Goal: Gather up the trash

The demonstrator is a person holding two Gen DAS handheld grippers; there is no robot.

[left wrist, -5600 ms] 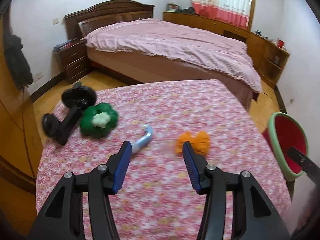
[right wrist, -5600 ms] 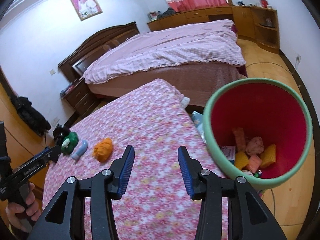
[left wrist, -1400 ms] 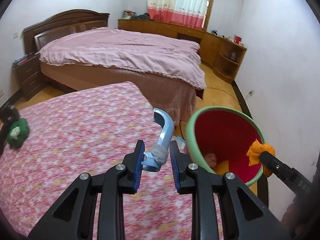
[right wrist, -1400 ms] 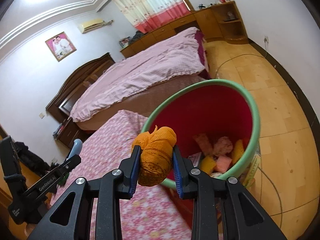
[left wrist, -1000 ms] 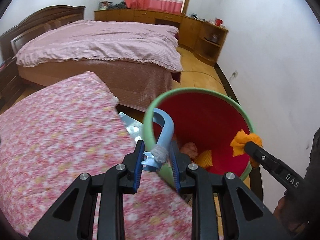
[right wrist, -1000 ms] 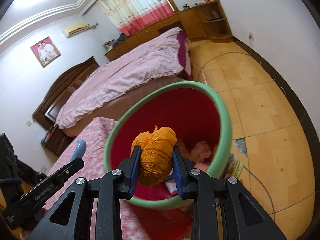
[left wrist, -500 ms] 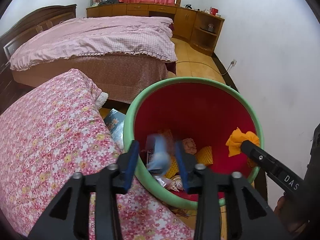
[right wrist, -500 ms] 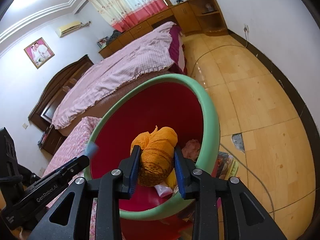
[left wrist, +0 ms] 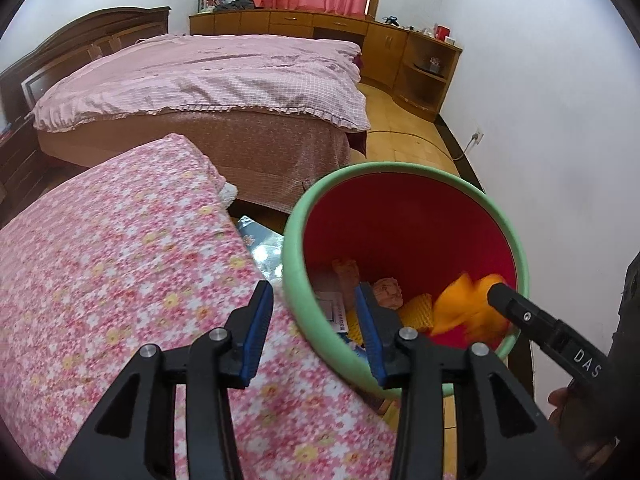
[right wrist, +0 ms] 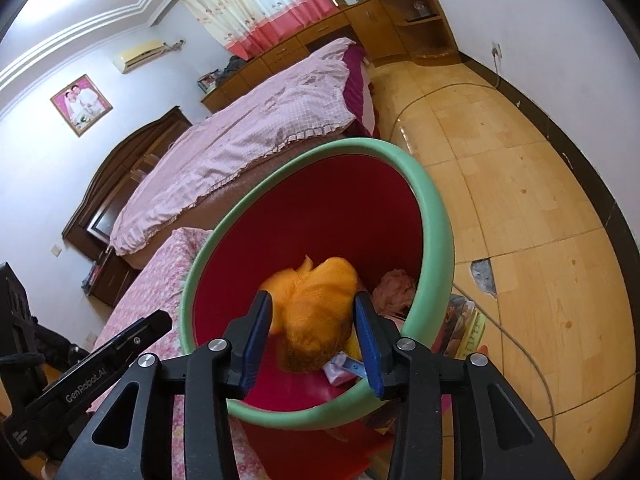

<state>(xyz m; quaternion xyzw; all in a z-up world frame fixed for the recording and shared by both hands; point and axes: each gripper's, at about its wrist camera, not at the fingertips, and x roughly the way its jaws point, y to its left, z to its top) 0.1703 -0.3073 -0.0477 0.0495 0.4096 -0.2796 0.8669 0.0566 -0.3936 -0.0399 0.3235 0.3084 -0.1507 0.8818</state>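
In the left wrist view the left gripper (left wrist: 316,330), fingers spread and empty since dropping its blue piece, hangs low centre over the red bin (left wrist: 404,170), while in the right wrist view the right gripper (right wrist: 314,338) has just parted, letting the blurred orange wad (right wrist: 316,312) fall binward.

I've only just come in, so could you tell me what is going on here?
A person with a claw in each hand is dropping trash into the red bin beside the table. The right claw is open above the bin, with an orange bundle blurred between its fingers, apparently falling. The left claw is open and empty.
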